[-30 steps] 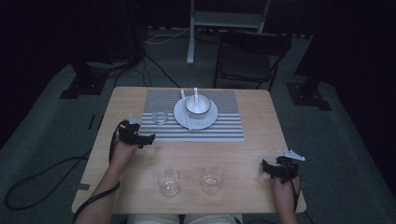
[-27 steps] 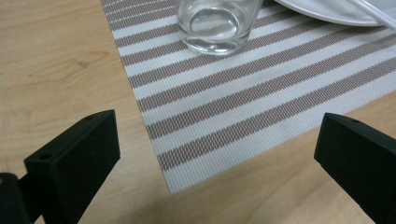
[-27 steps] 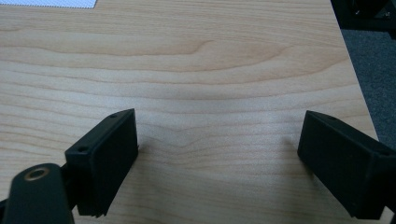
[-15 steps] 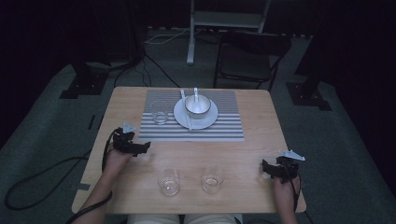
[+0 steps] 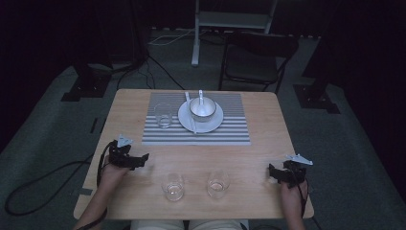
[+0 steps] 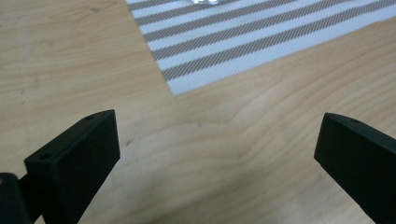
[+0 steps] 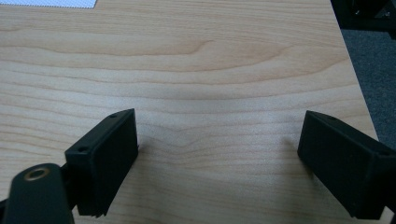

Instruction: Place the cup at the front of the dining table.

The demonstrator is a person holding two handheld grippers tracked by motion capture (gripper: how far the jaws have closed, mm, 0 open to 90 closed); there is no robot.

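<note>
While both hands rest low at the near corners of the table (image 5: 268, 143), the two grippers sit well apart; left gripper (image 5: 142, 159) lies just off the near-left corner of the striped mat (image 5: 225, 129), right gripper (image 5: 271, 174) near the table's right edge; each is held in a hand that comes in from the bottom of the high view.

Left gripper view — jaws spread wide, nothing between them; bare wood below, and the mat's corner (image 6: 224, 56) ahead and slightly left of centre.

Right gripper view — jaws likewise wide apart and empty over plain wood grain; a sliver of the mat (image 7: 46, 3) at the top left, the table's edge and grey floor (image 7: 369, 70) at the right.

On the mat: a white plate (image 5: 213, 122) carrying a bowl (image 5: 202, 109); a spoon handle (image 5: 200, 94) rises from the bowl's far side; a pale utensil (image 5: 192, 123) lies across the plate's left part, kind unclear; a clear glass (image 5: 163, 115) stands upright just left of the plate.

Near edge of the table, between the two grippers: two more clear glasses, one left (image 5: 173, 186), one right (image 5: 218, 184), upright, close together but not touching.

Beyond the table: a dark chair (image 5: 258, 60); cables (image 5: 43, 179) trail over the floor at left.
</note>
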